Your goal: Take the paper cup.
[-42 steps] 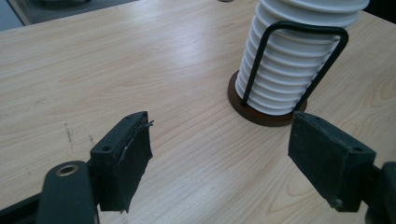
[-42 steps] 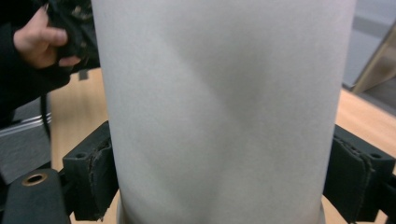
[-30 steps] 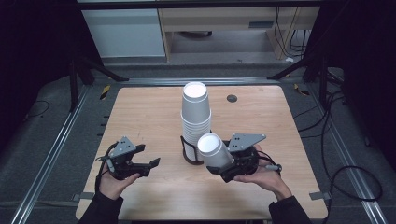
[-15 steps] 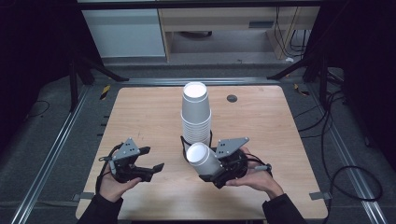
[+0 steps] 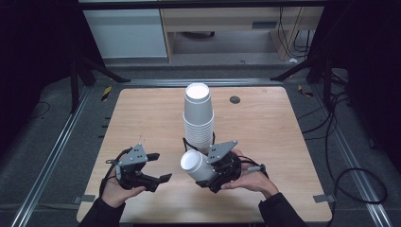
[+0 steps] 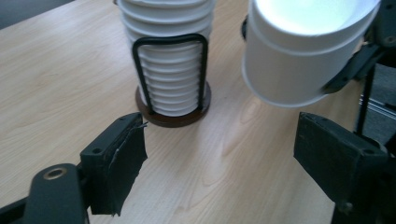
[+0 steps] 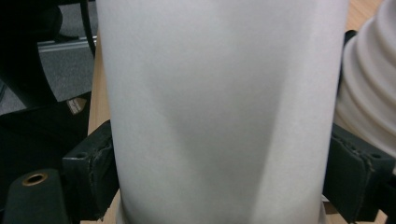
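Right fingers point(image 7: 219, 177) clamped on white cup point(image 5: 195, 165), now nearer the spread left fingers point(image 6: 219, 163), beside cup stack point(image 5: 198, 120).

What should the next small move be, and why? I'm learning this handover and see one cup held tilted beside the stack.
Probably bring the open left claw in around the cup. The right claw clamps it tilted, mouth toward the left, clear of the stack, and the left jaws stand wide just short of it.

table point(image 5: 142, 118): light wood | round dark disc point(image 5: 235, 99): far edge | cabinet point(image 5: 127, 33): behind
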Available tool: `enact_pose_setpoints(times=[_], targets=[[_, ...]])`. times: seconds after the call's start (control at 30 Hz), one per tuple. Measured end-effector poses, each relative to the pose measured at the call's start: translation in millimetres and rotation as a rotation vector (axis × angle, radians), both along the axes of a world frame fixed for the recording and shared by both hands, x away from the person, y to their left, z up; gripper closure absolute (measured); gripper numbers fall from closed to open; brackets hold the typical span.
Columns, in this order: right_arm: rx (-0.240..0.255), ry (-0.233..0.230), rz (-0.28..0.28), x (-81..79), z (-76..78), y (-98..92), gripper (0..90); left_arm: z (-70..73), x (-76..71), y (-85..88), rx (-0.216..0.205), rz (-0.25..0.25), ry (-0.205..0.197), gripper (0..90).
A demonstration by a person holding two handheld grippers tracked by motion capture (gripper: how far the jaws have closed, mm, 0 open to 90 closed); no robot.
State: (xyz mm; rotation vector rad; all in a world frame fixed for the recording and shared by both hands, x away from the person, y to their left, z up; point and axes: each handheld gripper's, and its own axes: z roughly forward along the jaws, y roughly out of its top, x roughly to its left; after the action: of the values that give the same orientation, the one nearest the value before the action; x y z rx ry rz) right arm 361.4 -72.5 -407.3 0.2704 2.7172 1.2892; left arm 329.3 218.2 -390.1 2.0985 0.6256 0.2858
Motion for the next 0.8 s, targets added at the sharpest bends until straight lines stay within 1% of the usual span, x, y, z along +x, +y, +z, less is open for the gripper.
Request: enact_pose_setpoints(times=[0.17, 0.2, 0.3, 0.43, 0.5, 0.53, 0.6, 0.8], targets=[[-0.021, 0.002, 0.018, 1.3, -4.2, 7.5, 12.5, -1.0, -1.7, -6.3, 0.001, -0.041, 0.014, 15.2], [-0.035, 0.002, 0.03, 1.5, -6.6, 10.5, 12.5, -1.0, -2.2, -7.9, 0.0, -0.052, 0.018, 14.9], [-0.046, -0.003, 0.037, 1.4, -8.1, 12.4, 12.5, -1.1, -2.7, -10.0, 0.0, -0.06, 0.02, 14.9], [-0.06, 0.002, 0.052, 0.0, -11.5, 17.4, 12.5, -1.3, -3.3, -13.6, 0.001, -0.078, 0.024, 14.6], [-0.067, 0.003, 0.058, -0.4, -12.5, 19.4, 12.5, -1.7, -3.3, -16.0, -0.004, -0.091, 0.032, 14.3], [-0.072, 0.002, 0.059, -1.0, -13.5, 21.4, 12.5, -2.1, -3.4, -17.8, -0.009, -0.099, 0.043, 14.0], [-0.075, 0.0, 0.064, -0.9, -13.9, 22.3, 12.5, -2.3, -3.2, -19.0, -0.006, -0.107, 0.047, 13.8], [-0.089, 0.001, 0.083, -2.7, -16.2, 29.3, 12.5, -5.0, -2.4, -24.2, -0.006, -0.117, 0.065, 12.9]])
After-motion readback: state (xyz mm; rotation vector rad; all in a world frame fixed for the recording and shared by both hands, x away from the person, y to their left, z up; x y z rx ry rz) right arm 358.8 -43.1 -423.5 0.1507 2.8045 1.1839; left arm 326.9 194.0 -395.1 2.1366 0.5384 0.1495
